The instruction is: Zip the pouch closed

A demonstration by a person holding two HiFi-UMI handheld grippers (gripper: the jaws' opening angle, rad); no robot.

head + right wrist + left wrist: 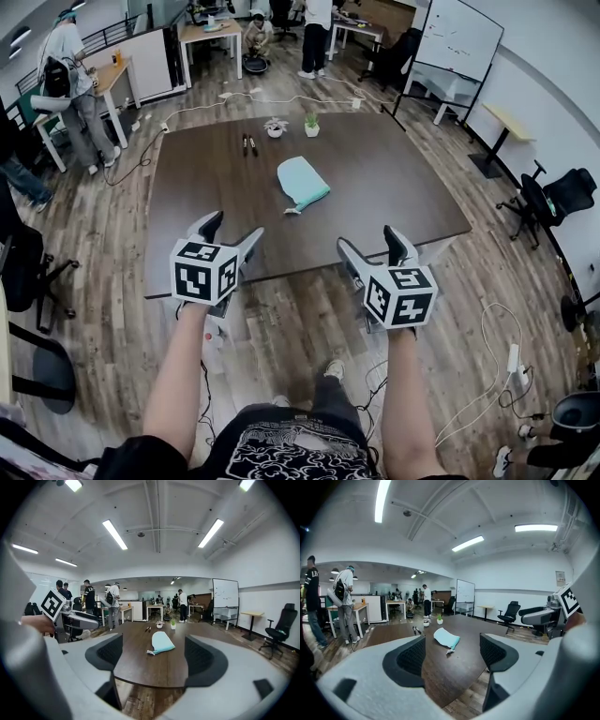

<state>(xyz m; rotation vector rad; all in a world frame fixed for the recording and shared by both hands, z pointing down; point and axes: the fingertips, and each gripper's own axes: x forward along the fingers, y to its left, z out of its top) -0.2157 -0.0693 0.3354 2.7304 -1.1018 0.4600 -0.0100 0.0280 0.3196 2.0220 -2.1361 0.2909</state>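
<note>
A light blue pouch (303, 181) lies flat near the middle of the dark brown table (394, 187), its zip tab end pointing toward me. The pouch (446, 638) shows small between the jaws in the left gripper view, and the pouch (161, 643) likewise in the right gripper view. My left gripper (228, 236) hovers over the table's near edge, open and empty. My right gripper (373, 246) hangs level with it to the right, also open and empty. Both are well short of the pouch.
Two small potted plants (310, 124) and two dark pens (248, 144) sit at the table's far side. Office chairs (553, 202) stand at the right, a whiteboard (457, 37) beyond. Several people stand around desks (112, 80) at the back and left. Cables trail over the wooden floor.
</note>
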